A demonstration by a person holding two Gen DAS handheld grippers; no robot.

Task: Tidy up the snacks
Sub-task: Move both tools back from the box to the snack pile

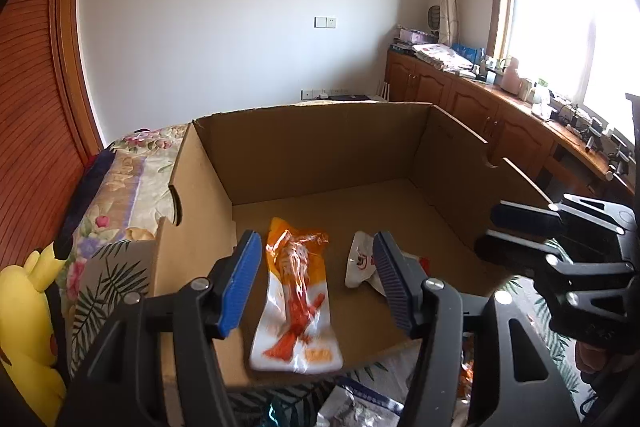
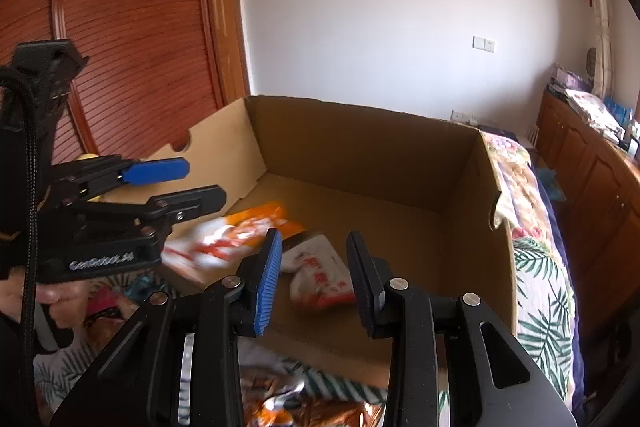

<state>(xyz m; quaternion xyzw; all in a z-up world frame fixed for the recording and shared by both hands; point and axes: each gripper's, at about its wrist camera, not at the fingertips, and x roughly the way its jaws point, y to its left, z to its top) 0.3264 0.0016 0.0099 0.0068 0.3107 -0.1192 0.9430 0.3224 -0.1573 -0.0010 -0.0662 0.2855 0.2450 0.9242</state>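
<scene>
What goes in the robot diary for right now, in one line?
left gripper: open, empty | right gripper: open, empty | cardboard box: orange snack packet, white snack packet inside

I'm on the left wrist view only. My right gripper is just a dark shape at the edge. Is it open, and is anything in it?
Observer: The right gripper is open and empty; the white-and-red snack packet lies on the cardboard box floor, seen between its fingers.
Operator: Is that packet touching the orange one?
Observer: They look to meet at a corner: the orange-and-white snack bag lies just left of it, blurred.
Operator: Any snacks left outside the box on that side?
Observer: Yes, a crinkled orange wrapper lies on the leaf-print bedcover below the box's near edge.
Operator: And my left gripper?
Observer: The left gripper hangs open above the box's left wall, holding nothing.
</scene>
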